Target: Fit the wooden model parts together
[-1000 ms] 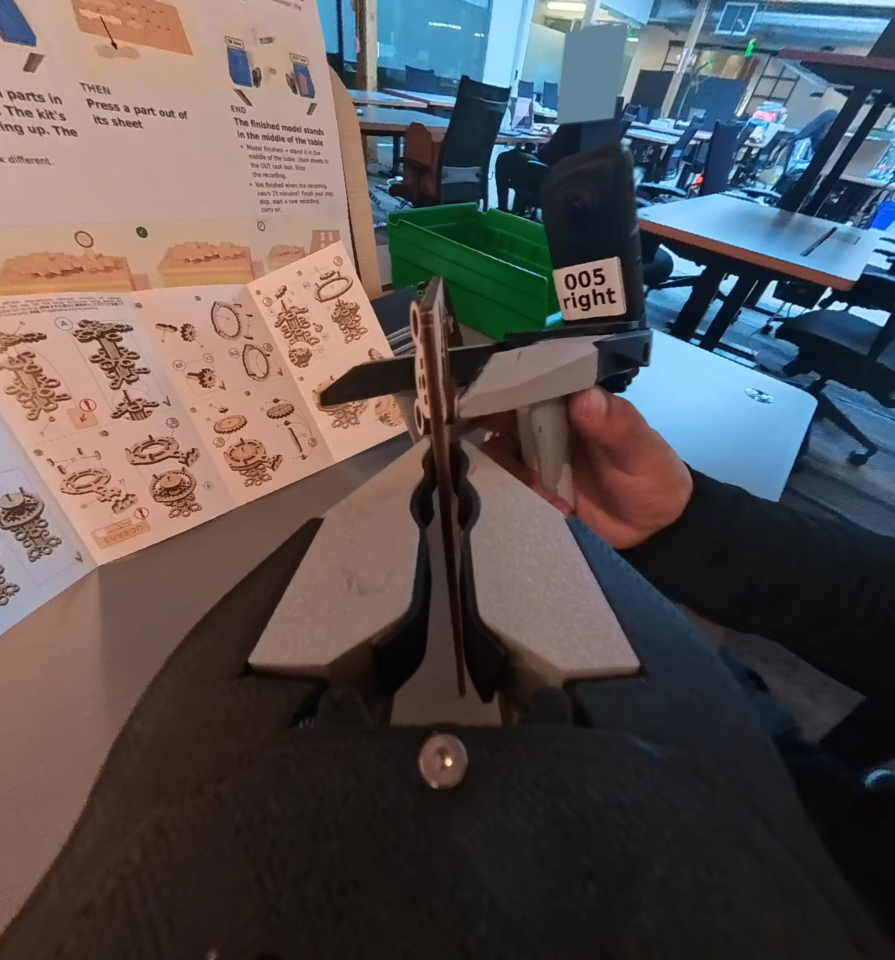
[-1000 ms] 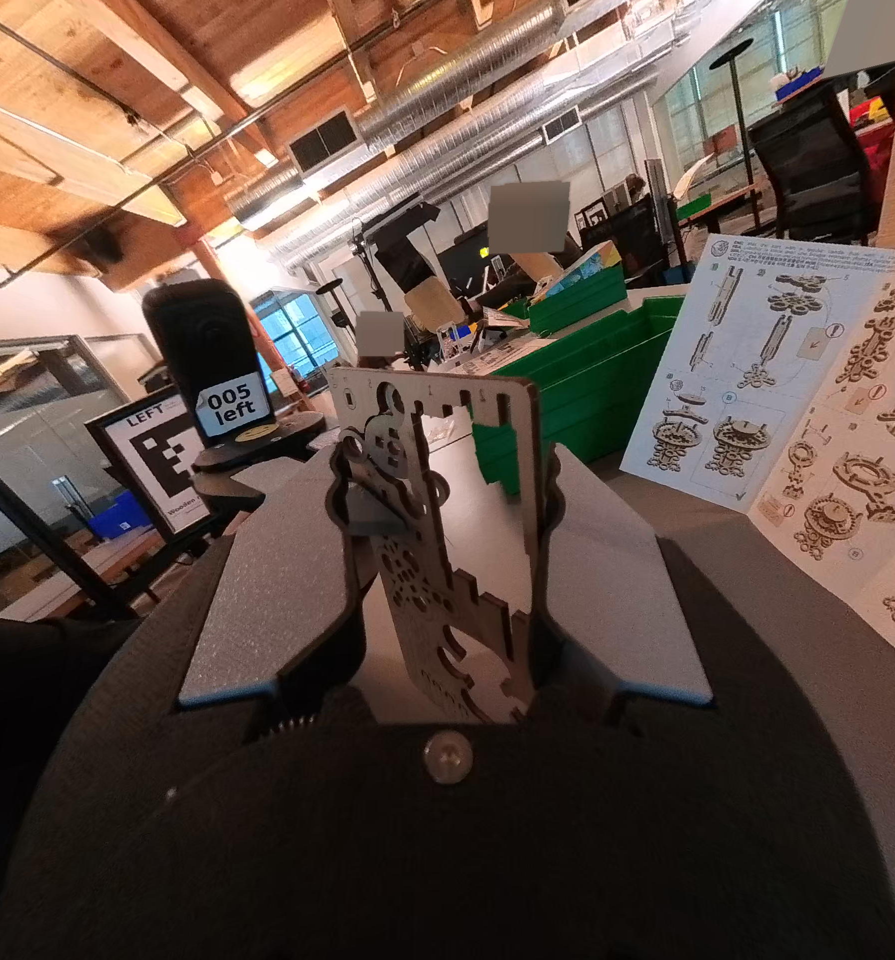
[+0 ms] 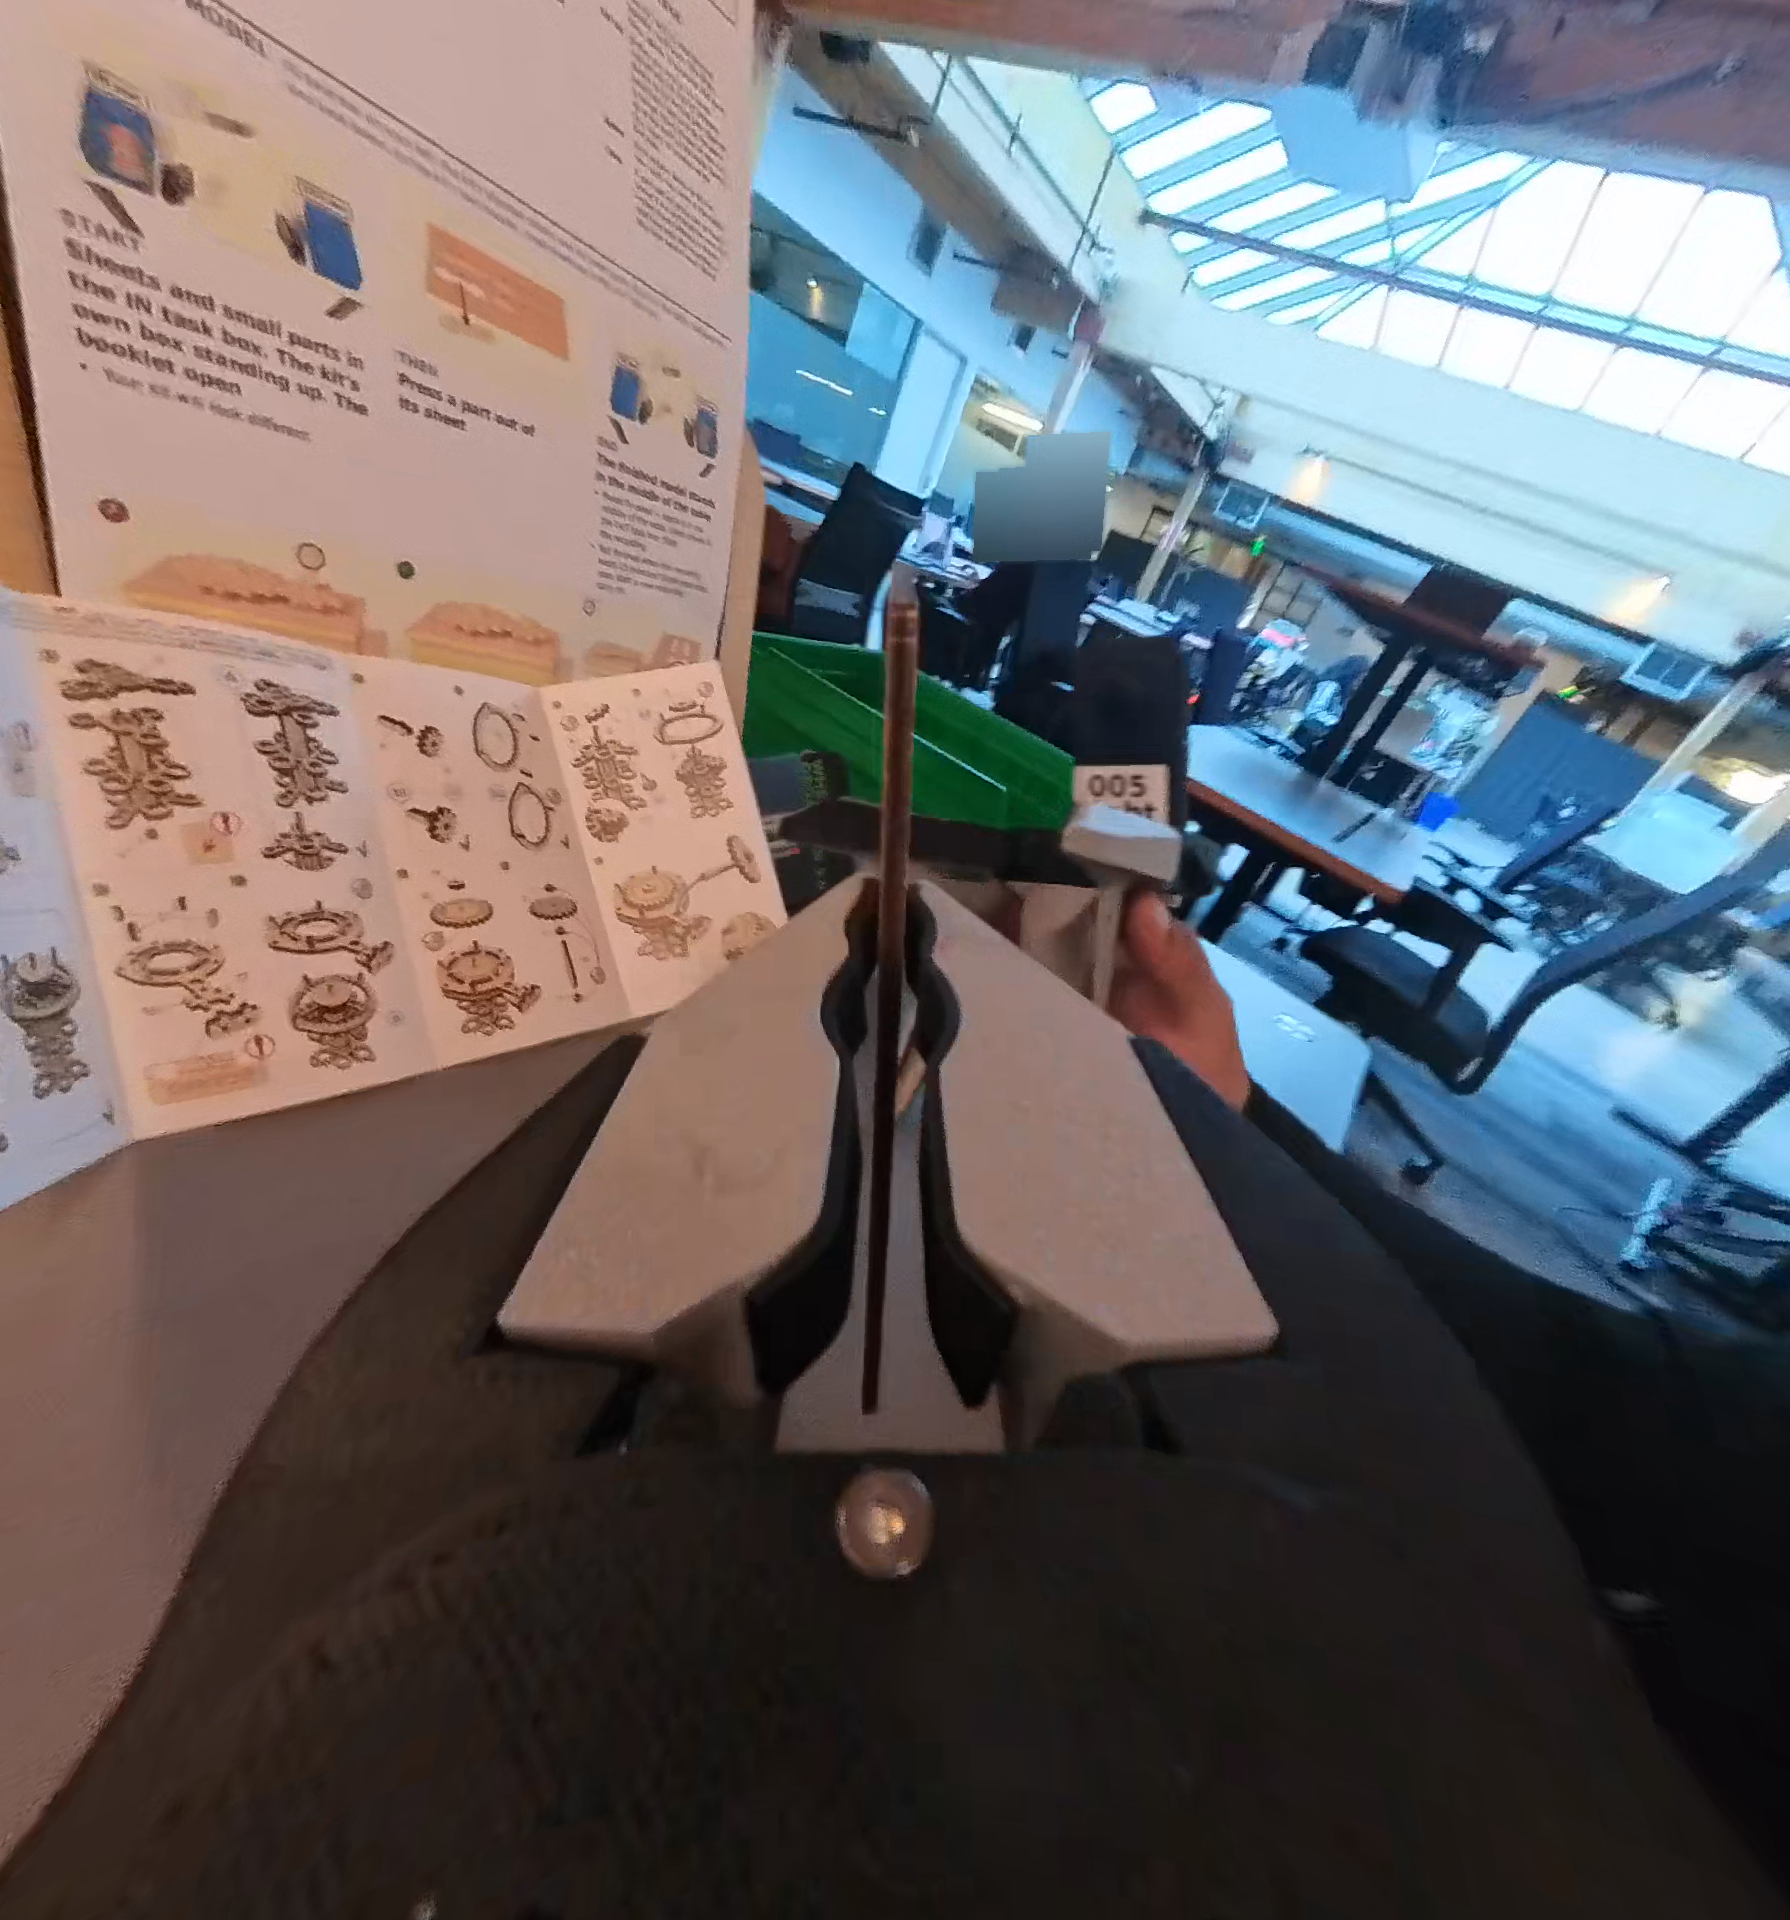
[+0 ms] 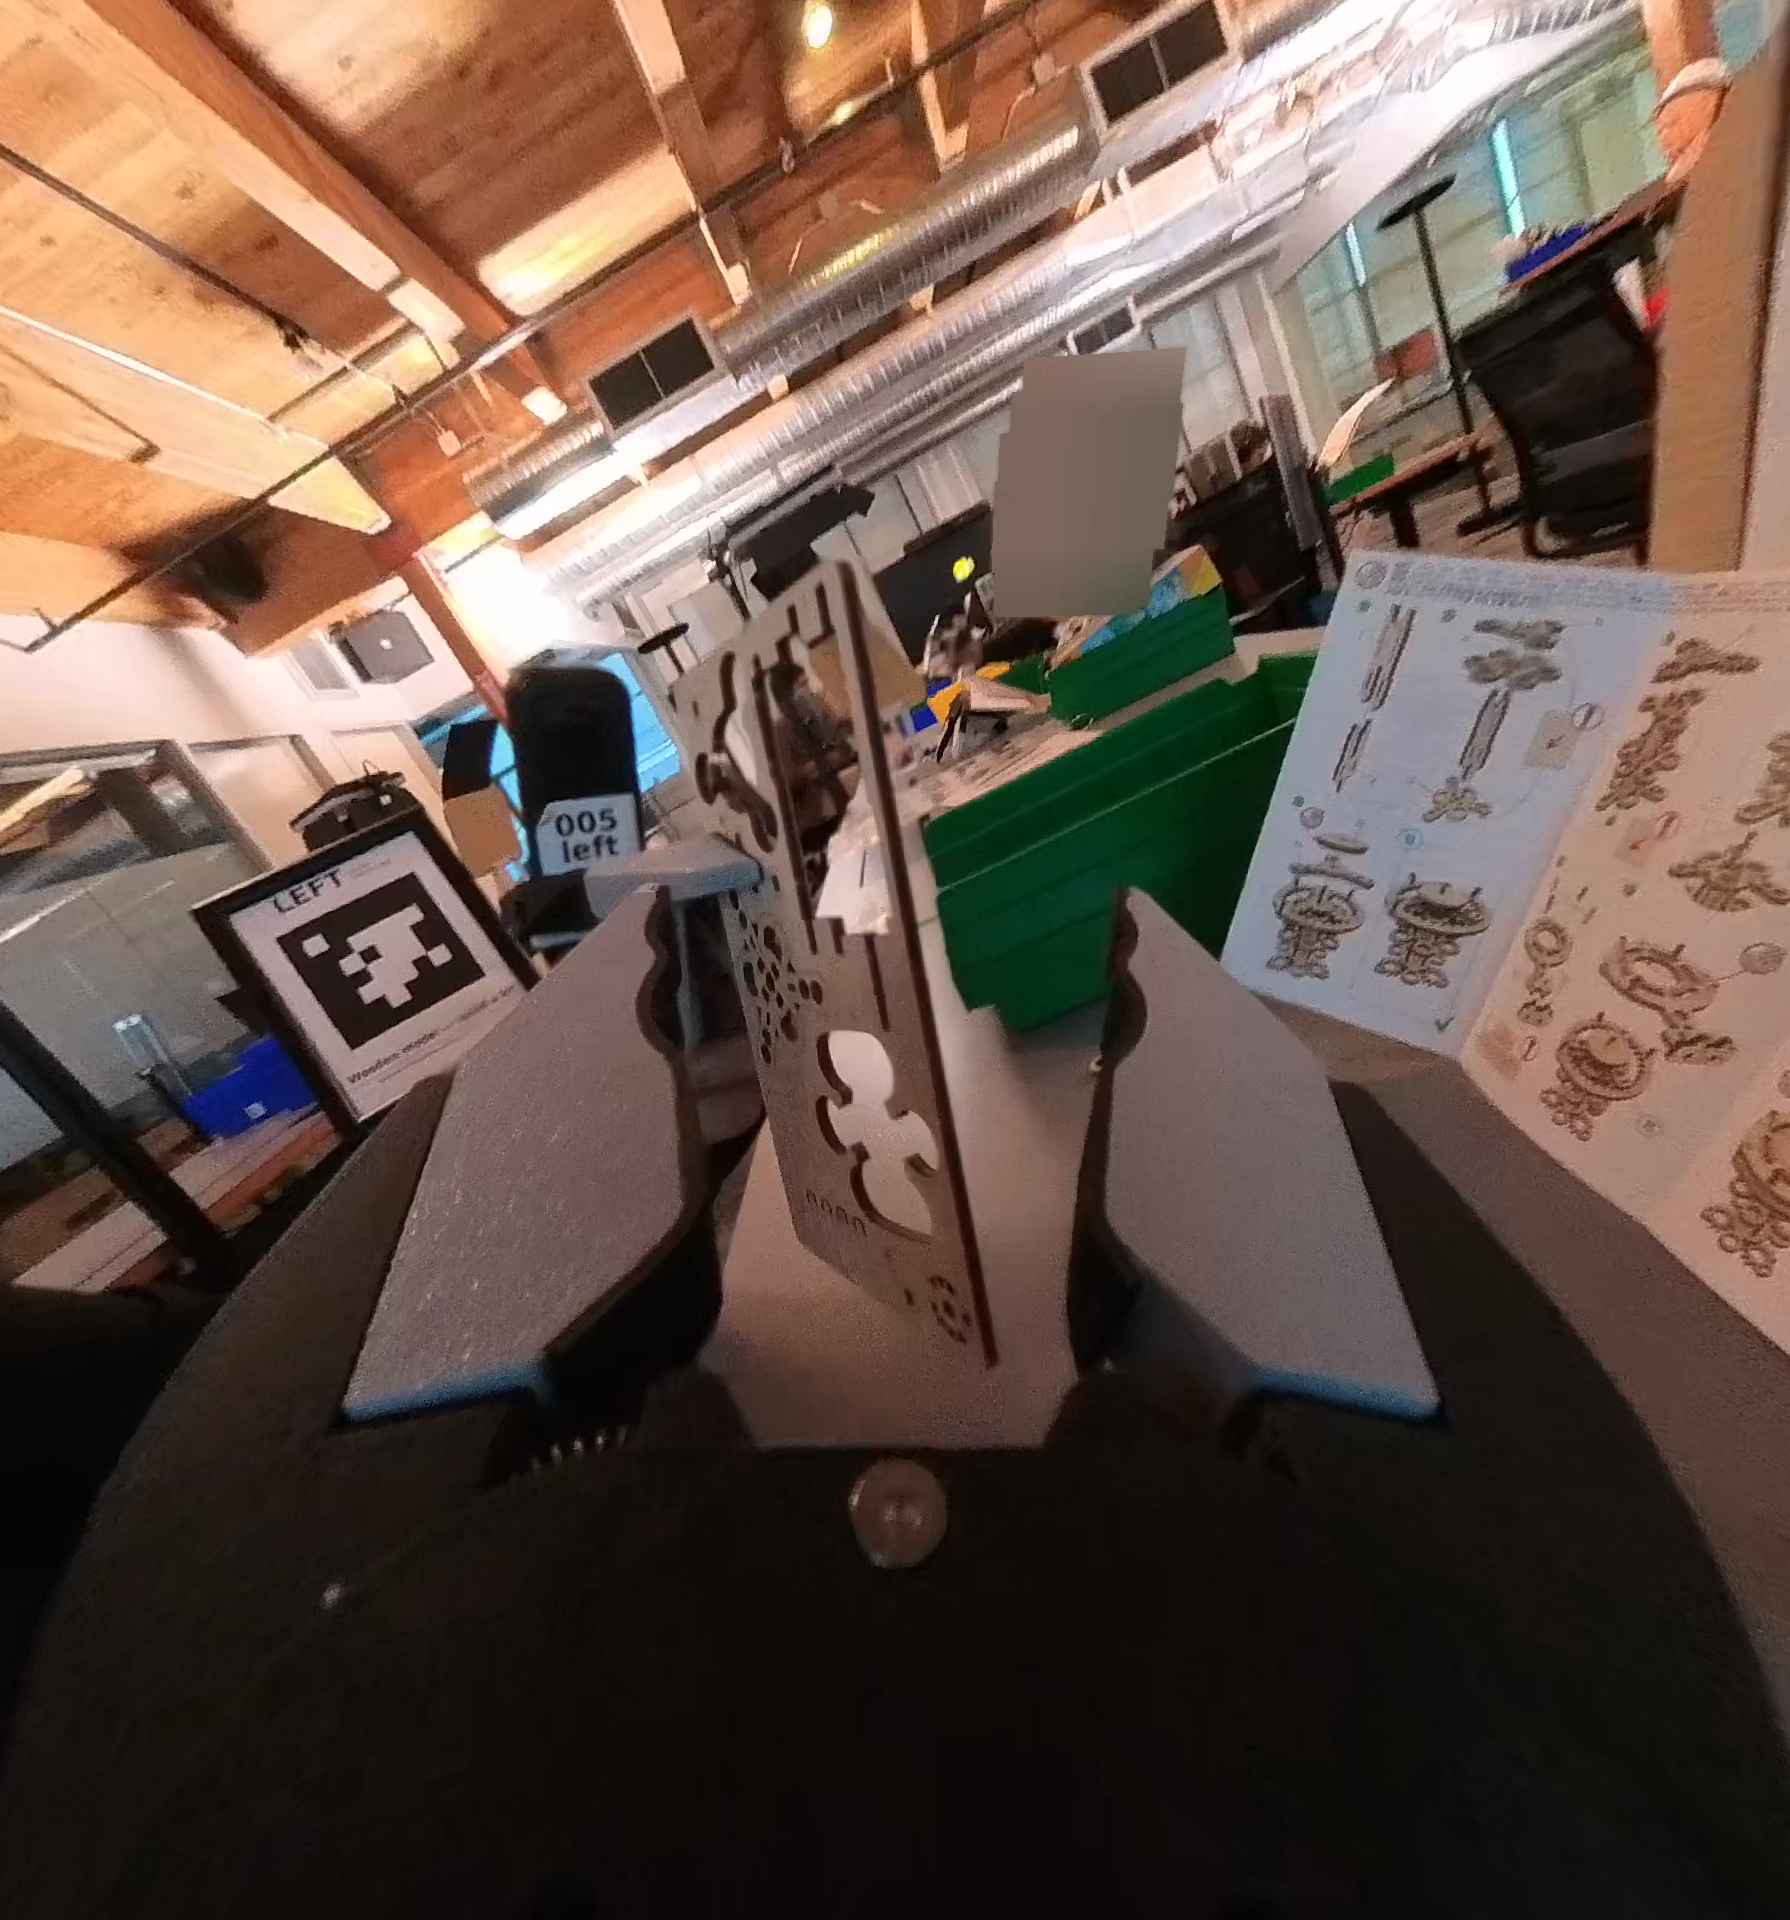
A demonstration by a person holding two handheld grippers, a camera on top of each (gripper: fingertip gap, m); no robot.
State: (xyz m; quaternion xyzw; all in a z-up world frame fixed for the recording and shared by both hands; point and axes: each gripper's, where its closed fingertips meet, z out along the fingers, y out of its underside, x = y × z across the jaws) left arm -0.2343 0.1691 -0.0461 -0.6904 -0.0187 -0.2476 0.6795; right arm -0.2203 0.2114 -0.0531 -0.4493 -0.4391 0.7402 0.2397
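**Holding a thin wooden sheet edge-on between two claws**

Your left claw (image 3: 889, 940) is clenched on the wooden sheet (image 4: 849, 1039), which stands upright above the bench (image 3: 143, 1351). Your right claw (image 4: 886, 956) is released, its fingers (image 4: 1213, 1122) well apart either side of the sheet. Judging by its thinness and many cut-outs, the sheet is light, stiff and easily snapped; grip solid border, not fretwork. Beyond it stand an instruction booklet (image 3: 351, 883) and green bins (image 4: 1078, 831).
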